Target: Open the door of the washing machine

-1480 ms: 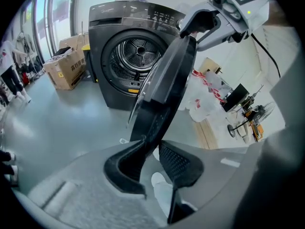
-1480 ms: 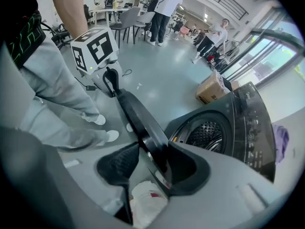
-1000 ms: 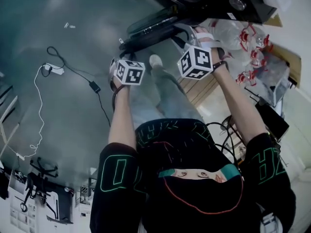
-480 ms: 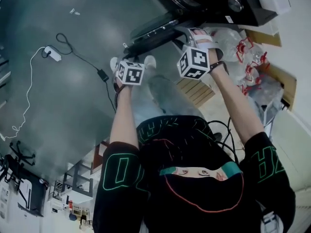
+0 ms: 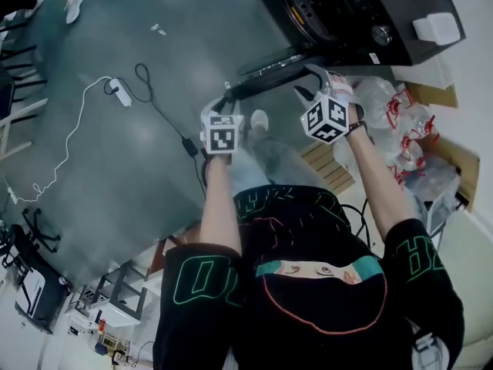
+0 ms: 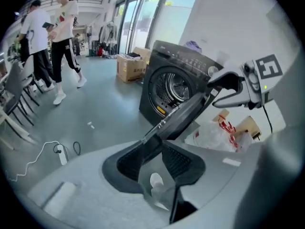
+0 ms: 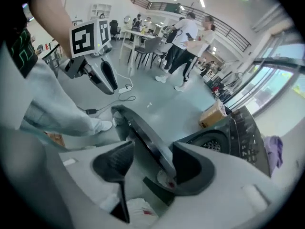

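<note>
Machine: washing machine (image 5: pixel 370 10) stands at 1 o'clock in head view, drum (image 6: pixel 174 87) exposed.
Door: door (image 5: pixel 266 72) is swung well off the drum and runs from the machine toward 8 o'clock. Opening looks about done.
L tool: left tool (image 6: pixel 155 159) is at the door's free end. Jaws are apart and have just been opening; the door edge lies btwn the pads, not pinched, so released.
R tool: right tool (image 7: pixel 152 163) is at 3 o'clock of the left one, nearer the machine. Jaws are wide and have just been opening; the rim sits btwn them, no squeeze.
Why: both straddle the thin rim, prob. as the pull point. Letting go fits a door that's open enough.
Around: plastic bags (image 5: pixel 389 102) at 3 o'clock of the R tool. Power strip (image 5: pixel 119 92) w/ cable on the floor (image 5: pixel 115 176) at 9 o'clock, well apart from the door.
</note>
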The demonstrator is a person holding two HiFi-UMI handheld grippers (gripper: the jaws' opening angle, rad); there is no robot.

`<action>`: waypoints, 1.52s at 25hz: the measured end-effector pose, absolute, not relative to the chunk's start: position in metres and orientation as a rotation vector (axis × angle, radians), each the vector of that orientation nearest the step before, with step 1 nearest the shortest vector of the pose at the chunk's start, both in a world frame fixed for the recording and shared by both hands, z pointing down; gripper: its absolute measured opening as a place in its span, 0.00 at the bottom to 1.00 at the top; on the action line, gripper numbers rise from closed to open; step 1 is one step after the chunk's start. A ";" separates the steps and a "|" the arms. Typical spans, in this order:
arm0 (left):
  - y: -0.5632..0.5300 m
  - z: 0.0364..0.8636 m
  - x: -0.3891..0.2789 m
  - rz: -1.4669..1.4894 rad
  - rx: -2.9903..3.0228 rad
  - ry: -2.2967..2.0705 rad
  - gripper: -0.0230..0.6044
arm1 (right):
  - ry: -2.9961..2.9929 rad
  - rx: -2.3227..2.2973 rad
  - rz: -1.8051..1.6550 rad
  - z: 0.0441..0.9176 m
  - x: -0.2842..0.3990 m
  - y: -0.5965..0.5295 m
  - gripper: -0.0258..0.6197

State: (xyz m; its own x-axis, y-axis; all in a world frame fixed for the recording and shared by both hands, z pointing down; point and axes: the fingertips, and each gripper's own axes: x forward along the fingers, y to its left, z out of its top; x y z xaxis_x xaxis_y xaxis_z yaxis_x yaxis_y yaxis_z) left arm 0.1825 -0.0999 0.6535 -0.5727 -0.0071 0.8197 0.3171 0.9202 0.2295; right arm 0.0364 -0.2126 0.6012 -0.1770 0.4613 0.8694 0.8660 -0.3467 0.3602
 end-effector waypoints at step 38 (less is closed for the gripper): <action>0.036 0.162 0.112 0.318 -1.019 -2.985 0.05 | -2.527 -1.827 0.002 0.188 -0.040 -0.075 0.04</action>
State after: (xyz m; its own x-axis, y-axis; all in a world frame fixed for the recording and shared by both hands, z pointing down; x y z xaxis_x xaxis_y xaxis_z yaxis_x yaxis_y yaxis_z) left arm 0.1118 0.0355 0.1615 -0.7930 0.6024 -0.0907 0.6080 0.7733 -0.1797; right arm -0.0404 -0.0754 0.1882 -0.3132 0.9495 0.0185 0.9495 0.3134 -0.0147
